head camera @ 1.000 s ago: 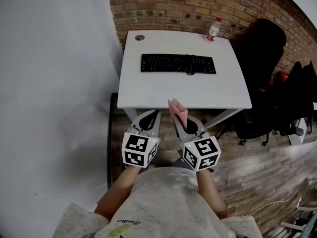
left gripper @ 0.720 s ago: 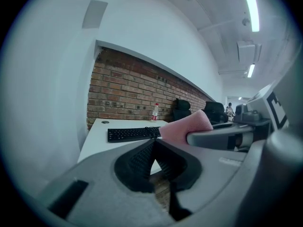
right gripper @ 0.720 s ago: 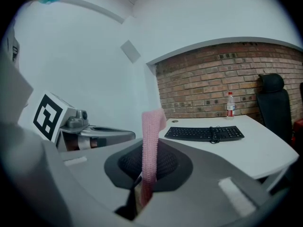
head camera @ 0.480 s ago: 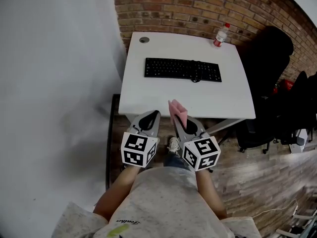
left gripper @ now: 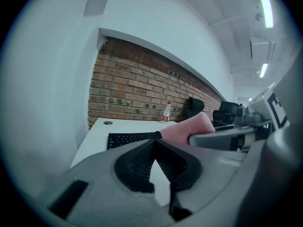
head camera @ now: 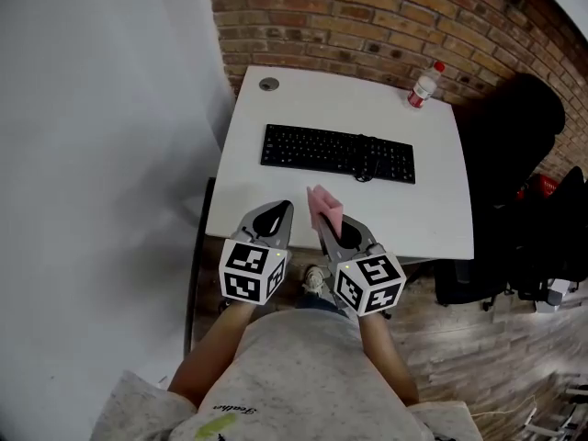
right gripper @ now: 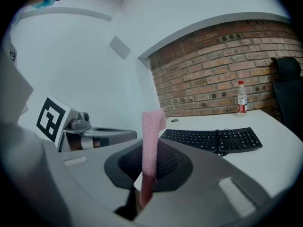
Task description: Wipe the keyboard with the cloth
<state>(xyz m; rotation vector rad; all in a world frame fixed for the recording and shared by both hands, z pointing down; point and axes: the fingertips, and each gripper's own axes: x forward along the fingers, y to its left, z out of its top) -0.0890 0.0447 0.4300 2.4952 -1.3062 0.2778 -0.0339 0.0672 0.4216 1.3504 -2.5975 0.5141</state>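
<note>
Pink cloth (head camera: 324,211) up in the air, folks, pinched upright in the right gripper (head camera: 329,231), whose fingers are clenched on its lower end while the rest stands tall above them. Over on the other side, the left gripper (head camera: 278,209) carries nothing: its fingers are pressed together at the tips, with no object between them. Both grippers hover side by side over the near edge of the white bench (head camera: 432,200), marker cubes facing up toward the head view.

Out ahead, the black keyboard (head camera: 337,152) lies across the middle of the bench, long side running left to right, with a dark cord looped over its right part. The cloth is clear of it, hanging in front of the keys and not touching them; bare bench top shows between the two.

At the far right corner of the bench stands a clear bottle (head camera: 424,85) with a red cap and red label, upright and well apart from the keyboard. At the far left corner sits a small round grommet (head camera: 268,84). Red brick wall (head camera: 367,16) runs behind the bench, a plain white wall (head camera: 92,154) closes off the left, and a black chair (head camera: 519,154) sits off to the right on wooden floor (head camera: 478,347).
</note>
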